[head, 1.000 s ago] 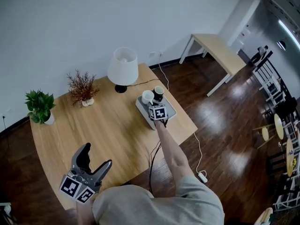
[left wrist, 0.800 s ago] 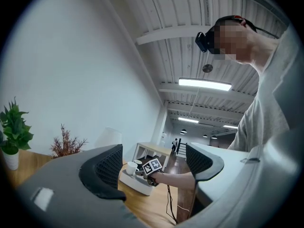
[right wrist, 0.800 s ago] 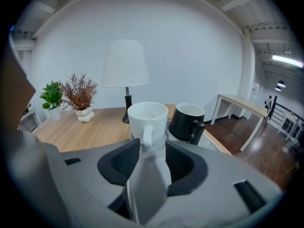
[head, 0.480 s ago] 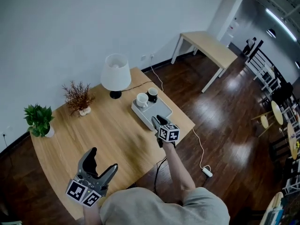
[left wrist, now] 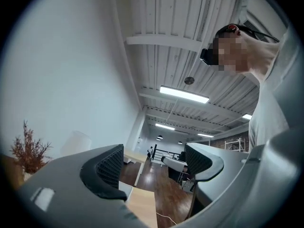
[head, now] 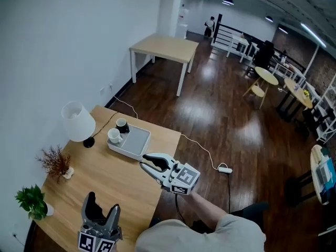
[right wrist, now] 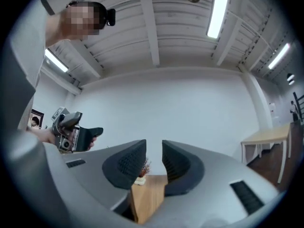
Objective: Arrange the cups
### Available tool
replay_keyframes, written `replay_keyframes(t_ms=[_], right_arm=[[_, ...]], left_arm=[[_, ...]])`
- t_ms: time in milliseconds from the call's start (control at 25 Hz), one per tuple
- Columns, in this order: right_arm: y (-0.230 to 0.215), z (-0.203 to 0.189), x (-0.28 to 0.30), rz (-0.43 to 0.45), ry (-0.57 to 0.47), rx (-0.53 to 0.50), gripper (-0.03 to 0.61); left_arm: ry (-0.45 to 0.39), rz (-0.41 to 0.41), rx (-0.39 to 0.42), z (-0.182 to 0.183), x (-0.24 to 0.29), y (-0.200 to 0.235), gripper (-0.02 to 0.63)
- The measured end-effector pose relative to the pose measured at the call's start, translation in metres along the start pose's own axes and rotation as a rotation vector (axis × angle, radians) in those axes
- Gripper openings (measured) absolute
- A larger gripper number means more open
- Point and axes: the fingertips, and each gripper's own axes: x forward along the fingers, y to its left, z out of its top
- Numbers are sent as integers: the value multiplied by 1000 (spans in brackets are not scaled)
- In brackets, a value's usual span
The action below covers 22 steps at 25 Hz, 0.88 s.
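Light wood tabletop [head: 113,180] carries everything. Flat grey rectangular tray [head: 137,142] sits near the table's far right edge. Small white cup [head: 114,136] and small black cup [head: 122,125] both stand upright on the tray's left end, just beside each other, the black one farther from the person. The rest of the tray is bare. White-shaded table lamp on a dark base [head: 77,121] stands just left of the cups. Dried reddish-brown twig bunch in a small pale pot [head: 56,163] and a green leafy plant in a white pot [head: 32,201] sit along the wall side, well apart from the tray. Right gripper [head: 145,161] is held in the air on the near side of the tray, pointing toward the table, touching neither cup. Its jaws have just been closing and now stand a narrow gap apart with nothing between them; its own view shows only the table edge and the twig bunch through the gap. Left gripper [head: 102,203] is held low at the near side of the table, jaws wide apart and empty, with dark wood floor [head: 220,125] and a second pale wooden table [head: 165,47] visible beyond.
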Motion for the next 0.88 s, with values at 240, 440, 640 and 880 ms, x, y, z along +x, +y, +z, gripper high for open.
replay_keyframes(t_ms=[240, 440, 640, 880], right_arm=[[69, 65, 2, 91, -121, -123, 103], [109, 78, 16, 208, -134, -143, 103], [147, 81, 38, 321, -139, -155, 103], [201, 78, 77, 535, -177, -154, 103]], left_arm=[[-32, -57, 34, 22, -4, -21, 400], [-74, -21, 53, 38, -26, -28, 399], [-110, 57, 77, 53, -53, -15, 399], [-173, 229, 123, 67, -103, 8, 399]])
